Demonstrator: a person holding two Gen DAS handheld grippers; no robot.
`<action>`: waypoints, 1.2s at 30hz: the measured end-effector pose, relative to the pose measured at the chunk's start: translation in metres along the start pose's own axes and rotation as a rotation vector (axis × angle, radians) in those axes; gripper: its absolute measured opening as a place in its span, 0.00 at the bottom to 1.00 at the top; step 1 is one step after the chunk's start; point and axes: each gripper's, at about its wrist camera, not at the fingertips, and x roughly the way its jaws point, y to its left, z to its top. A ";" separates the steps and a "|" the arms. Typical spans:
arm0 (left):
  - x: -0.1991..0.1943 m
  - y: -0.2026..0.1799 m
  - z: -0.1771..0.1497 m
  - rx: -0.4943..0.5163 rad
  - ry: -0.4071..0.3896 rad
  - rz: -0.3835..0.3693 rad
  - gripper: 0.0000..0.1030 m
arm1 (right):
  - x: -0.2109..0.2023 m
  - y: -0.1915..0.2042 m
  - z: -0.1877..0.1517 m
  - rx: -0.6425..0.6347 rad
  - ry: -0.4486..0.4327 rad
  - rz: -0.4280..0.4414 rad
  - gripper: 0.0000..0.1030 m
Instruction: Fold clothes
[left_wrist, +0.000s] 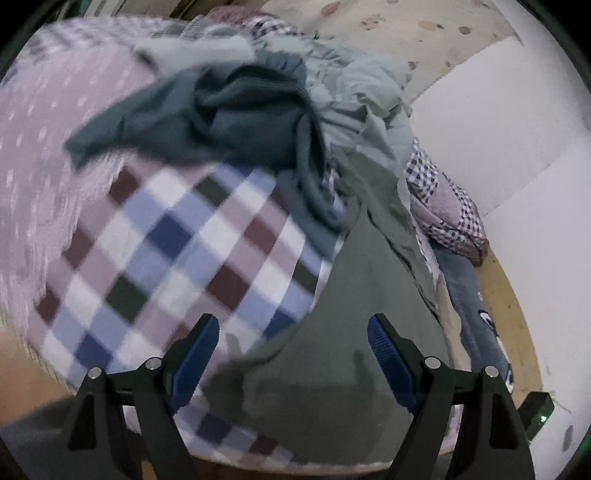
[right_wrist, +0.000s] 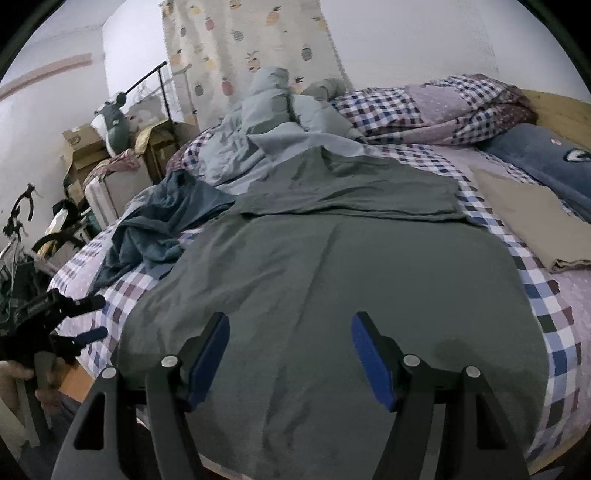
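A grey-green garment (right_wrist: 332, 295) lies spread flat on the checked bed sheet (right_wrist: 554, 332), its far part folded over (right_wrist: 351, 192). My right gripper (right_wrist: 290, 354) hovers open over its near end, nothing between the blue pads. My left gripper (left_wrist: 293, 354) is open too, above the garment's left edge (left_wrist: 351, 332) and the checked sheet (left_wrist: 166, 240); in the right wrist view it shows at the far left (right_wrist: 86, 319), held by a hand. A crumpled dark teal garment (left_wrist: 221, 114) (right_wrist: 166, 221) lies to the left. A pale blue-grey heap (right_wrist: 266, 125) sits behind.
A folded tan cloth (right_wrist: 535, 218) lies at the right of the bed, next to a dark blue blanket (right_wrist: 546, 162) and a bunched checked quilt (right_wrist: 443, 107). Boxes, a rack and a bicycle (right_wrist: 22, 229) crowd the floor left of the bed. A wooden bed frame (left_wrist: 513, 295) runs along the white wall.
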 end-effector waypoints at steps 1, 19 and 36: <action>0.002 0.003 -0.005 -0.013 0.010 0.000 0.83 | 0.001 0.003 -0.001 -0.013 0.002 -0.002 0.70; 0.011 0.057 -0.030 -0.348 0.002 -0.135 0.83 | 0.012 0.025 -0.007 -0.069 0.035 0.037 0.71; 0.011 0.056 -0.033 -0.327 0.038 -0.134 0.21 | 0.033 0.127 -0.059 -0.552 0.059 0.078 0.70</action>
